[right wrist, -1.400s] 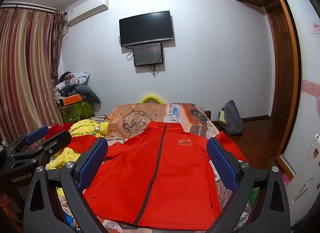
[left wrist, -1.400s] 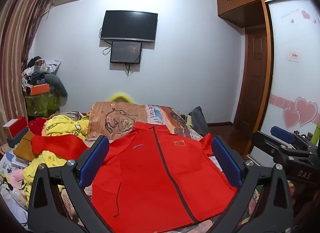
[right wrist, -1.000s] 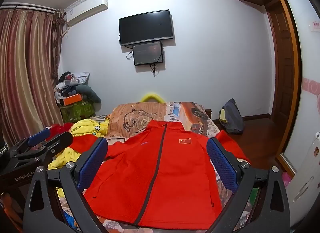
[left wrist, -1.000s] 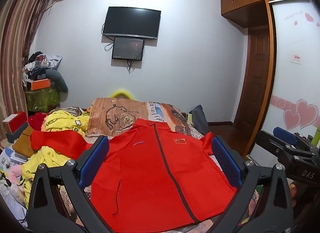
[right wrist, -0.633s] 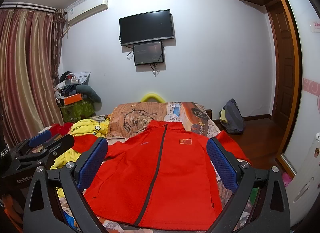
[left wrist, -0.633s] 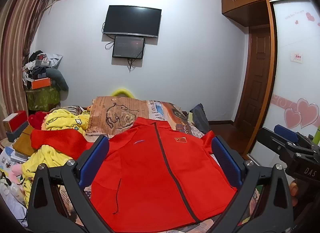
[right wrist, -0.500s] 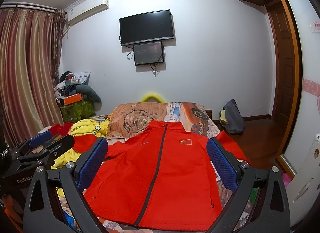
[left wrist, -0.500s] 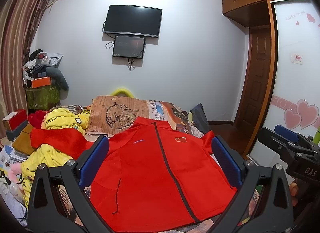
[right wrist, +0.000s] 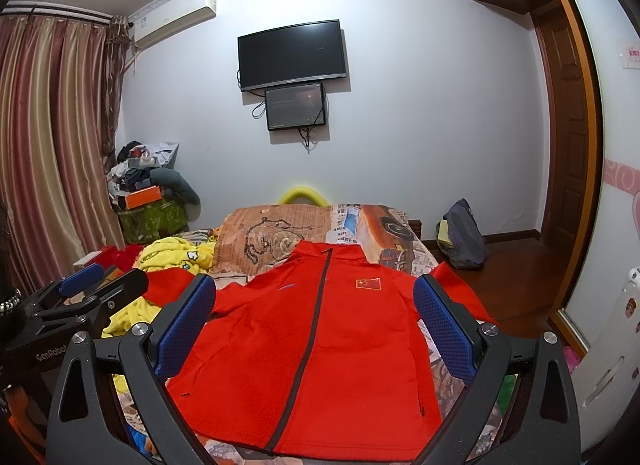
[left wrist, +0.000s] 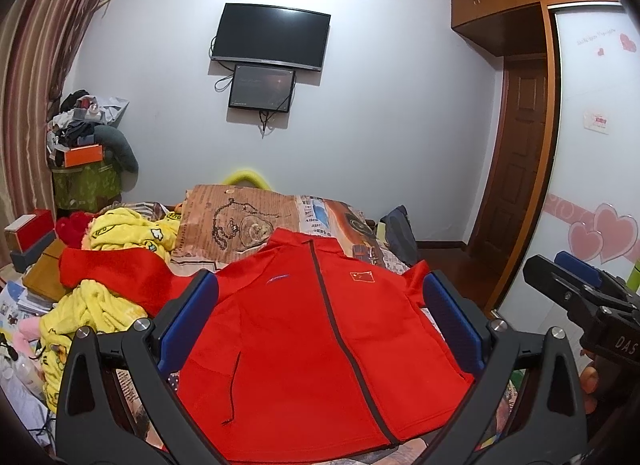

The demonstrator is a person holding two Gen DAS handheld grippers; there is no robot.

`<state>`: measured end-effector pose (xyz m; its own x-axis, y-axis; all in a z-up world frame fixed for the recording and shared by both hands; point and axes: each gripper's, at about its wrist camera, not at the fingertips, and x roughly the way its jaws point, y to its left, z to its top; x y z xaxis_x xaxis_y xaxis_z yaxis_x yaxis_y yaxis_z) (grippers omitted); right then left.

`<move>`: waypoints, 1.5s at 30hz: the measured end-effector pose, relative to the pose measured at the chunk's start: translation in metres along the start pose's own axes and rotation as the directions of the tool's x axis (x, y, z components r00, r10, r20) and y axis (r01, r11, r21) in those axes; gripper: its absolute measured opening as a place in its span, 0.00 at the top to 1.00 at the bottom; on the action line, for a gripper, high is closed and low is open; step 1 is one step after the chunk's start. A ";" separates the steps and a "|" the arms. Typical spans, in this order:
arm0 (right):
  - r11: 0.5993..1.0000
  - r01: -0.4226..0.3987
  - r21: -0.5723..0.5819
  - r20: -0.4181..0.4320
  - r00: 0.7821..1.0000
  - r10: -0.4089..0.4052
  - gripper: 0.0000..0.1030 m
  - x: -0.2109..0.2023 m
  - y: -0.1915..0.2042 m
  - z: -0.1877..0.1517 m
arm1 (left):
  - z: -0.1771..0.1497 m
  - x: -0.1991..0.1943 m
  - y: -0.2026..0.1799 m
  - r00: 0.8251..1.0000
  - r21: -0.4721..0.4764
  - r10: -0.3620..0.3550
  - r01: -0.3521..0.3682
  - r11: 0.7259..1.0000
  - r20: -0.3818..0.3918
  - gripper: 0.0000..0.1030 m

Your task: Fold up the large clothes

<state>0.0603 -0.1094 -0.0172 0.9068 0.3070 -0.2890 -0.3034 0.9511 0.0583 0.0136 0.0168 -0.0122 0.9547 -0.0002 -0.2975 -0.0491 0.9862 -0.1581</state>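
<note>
Red jacket [left wrist: 320, 353] lies flat on the bed [left wrist: 240, 221], zipped, front up, collar at 12 o'clock, hem toward me at 6. My left gripper [left wrist: 320, 329] hovers above the hem, blue pads [left wrist: 188, 321] spread wide, nothing between them, no contact with cloth. My right gripper [right wrist: 316, 325] likewise: fingers wide apart, empty, above the jacket's lower half. In the right view my left gripper sits at 9 o'clock; in the left view the right one shows at 3. One sleeve runs out toward 9 over a yellow blanket [left wrist: 120, 233]; the other toward 3, off the bed edge. Wall television [right wrist: 292, 55] at 12.
</note>
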 end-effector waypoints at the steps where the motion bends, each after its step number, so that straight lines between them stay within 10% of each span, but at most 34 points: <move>1: 1.000 0.000 0.000 -0.001 1.000 0.000 0.04 0.000 0.000 0.001 | 0.000 0.000 0.000 1.000 -0.001 0.001 -0.001 1.000 -0.001 0.00; 45: 0.999 0.032 -0.021 -0.067 0.997 -0.033 0.04 0.029 0.006 -0.001 | -0.005 0.027 0.019 0.999 -0.002 0.001 -0.001 1.000 -0.037 0.00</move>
<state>0.0844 -0.0944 -0.0266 0.8946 0.2721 -0.3544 -0.2802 0.9595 0.0293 0.0373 0.0346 -0.0285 0.9431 -0.0059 -0.3325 -0.0502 0.9859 -0.1598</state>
